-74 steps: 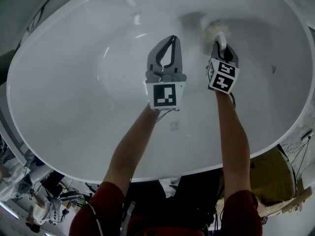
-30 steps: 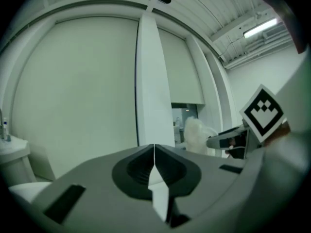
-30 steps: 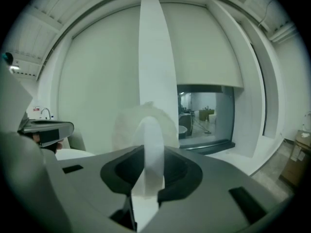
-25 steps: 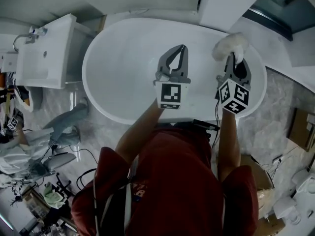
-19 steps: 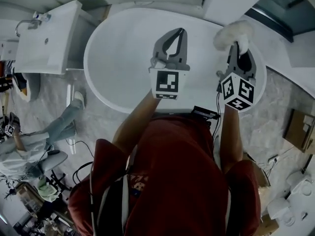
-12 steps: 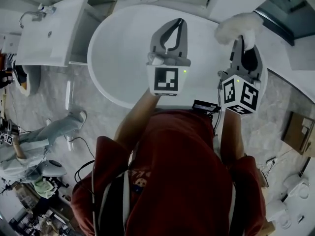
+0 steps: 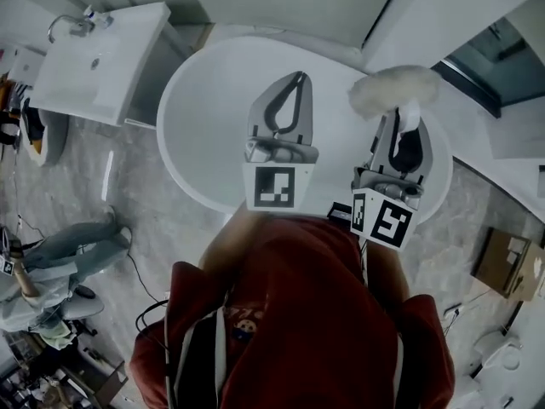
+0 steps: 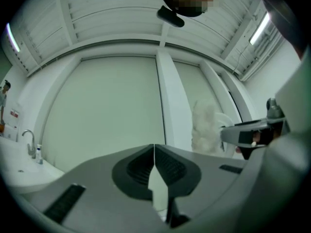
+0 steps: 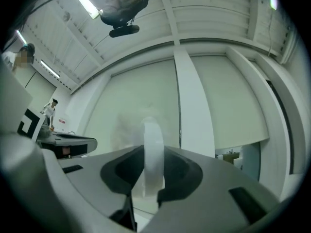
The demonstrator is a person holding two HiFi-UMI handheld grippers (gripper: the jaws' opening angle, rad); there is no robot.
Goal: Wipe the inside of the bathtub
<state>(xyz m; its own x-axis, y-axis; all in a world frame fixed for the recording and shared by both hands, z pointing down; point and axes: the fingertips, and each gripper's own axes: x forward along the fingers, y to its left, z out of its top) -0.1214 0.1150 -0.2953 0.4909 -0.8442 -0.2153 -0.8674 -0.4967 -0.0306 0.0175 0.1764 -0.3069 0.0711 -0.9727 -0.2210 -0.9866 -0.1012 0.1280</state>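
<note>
The white oval bathtub (image 7: 197,119) lies far below in the head view. My right gripper (image 7: 400,124) is held up above its right end, shut on the white handle (image 7: 408,114) of a fluffy white duster (image 7: 390,90). In the right gripper view the handle (image 9: 153,130) stands upright between the jaws of the right gripper (image 9: 151,152), with the duster's fluff (image 9: 127,125) blurred behind it. My left gripper (image 7: 292,80) is raised beside it, shut and holding nothing. The left gripper (image 8: 154,148) faces a pale wall, with the duster (image 8: 206,126) to its right.
A white washbasin (image 7: 100,56) with a tap stands left of the tub. A person (image 7: 53,261) sits on the marbled floor at lower left among cables. A cardboard box (image 7: 504,264) lies at the right. A white wall column (image 8: 171,106) rises ahead.
Three seconds ago both grippers were low inside the tub, with the duster against its wall. Both have risen well clear of the tub, the duster still held, and the view has pulled far back.
</note>
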